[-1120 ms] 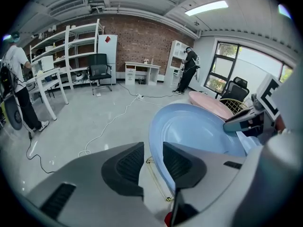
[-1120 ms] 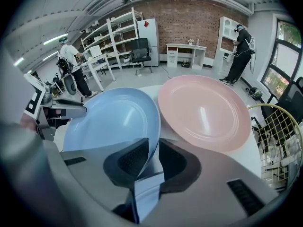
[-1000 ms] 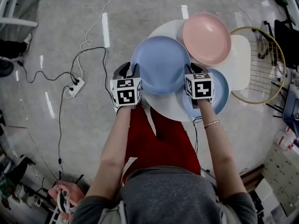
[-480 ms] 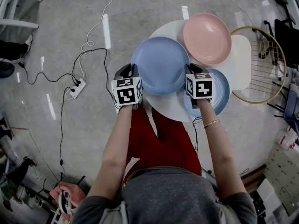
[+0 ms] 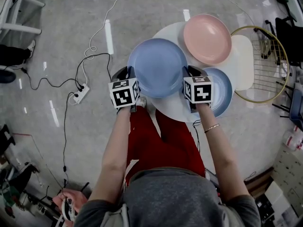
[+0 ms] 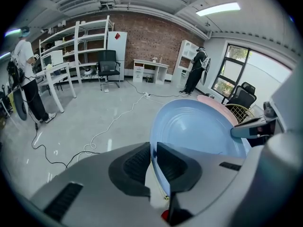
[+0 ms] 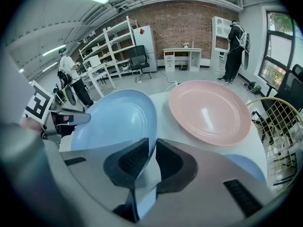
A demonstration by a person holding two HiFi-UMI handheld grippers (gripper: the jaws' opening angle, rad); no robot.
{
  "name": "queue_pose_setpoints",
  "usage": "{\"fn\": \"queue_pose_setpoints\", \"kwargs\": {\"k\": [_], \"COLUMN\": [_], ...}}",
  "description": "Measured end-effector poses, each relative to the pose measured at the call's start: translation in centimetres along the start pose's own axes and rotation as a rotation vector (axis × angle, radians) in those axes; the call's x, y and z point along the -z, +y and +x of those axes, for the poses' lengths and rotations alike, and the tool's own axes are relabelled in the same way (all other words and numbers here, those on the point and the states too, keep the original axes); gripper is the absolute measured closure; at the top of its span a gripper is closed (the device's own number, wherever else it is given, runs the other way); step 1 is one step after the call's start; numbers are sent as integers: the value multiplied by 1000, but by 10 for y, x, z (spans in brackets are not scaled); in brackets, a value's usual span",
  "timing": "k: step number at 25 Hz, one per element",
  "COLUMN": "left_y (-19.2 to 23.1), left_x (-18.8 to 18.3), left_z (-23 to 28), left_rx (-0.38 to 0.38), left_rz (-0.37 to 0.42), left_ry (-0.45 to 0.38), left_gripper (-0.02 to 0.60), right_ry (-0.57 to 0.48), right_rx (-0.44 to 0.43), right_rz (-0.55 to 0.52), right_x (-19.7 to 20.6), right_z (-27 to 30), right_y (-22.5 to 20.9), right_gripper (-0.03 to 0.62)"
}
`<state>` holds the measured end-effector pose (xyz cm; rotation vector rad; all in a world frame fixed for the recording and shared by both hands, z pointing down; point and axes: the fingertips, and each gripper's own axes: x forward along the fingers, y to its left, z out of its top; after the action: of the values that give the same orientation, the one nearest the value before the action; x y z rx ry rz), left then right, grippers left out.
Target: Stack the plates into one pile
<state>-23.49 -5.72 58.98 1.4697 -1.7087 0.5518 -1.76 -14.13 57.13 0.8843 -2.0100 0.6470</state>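
A large light-blue plate is held by both grippers over the round white table. My left gripper is shut on its left rim, which runs between the pads in the left gripper view. My right gripper is shut on the right rim. The same plate fills both gripper views. A pink plate lies on the table's far side. A second blue plate lies on the table to the right, partly hidden by my right gripper.
A gold wire-frame chair stands against the table's right side. A power strip and cables lie on the floor to the left. A white frame is at far left. People stand by shelves and desks.
My left gripper's jaws have closed onto the blue plate's left rim. The plate and both grippers have shifted slightly to the left.
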Motion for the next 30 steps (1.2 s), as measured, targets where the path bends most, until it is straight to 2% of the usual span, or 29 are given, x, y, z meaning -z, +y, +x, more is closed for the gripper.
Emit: {"fn": "queue_pose_setpoints", "kwargs": {"k": [8, 16, 23, 30], "left_y": [-7, -40, -107, -192], "left_x": [-14, -36, -46, -33], "left_z": [-20, -22, -20, -9], "left_rx": [35, 118, 231, 361], "left_rz": [40, 117, 250, 392], "left_ry": [-26, -43, -36, 6], "left_gripper": [532, 534, 535, 537], "right_ry": [-55, -111, -151, -167], "right_rx": [8, 77, 175, 286], "right_rz": [39, 132, 252, 407], "right_x": [-4, 4, 33, 91], "right_z": [-28, -60, -103, -143], "right_y": [4, -17, -60, -113], "right_gripper": [534, 534, 536, 536]}}
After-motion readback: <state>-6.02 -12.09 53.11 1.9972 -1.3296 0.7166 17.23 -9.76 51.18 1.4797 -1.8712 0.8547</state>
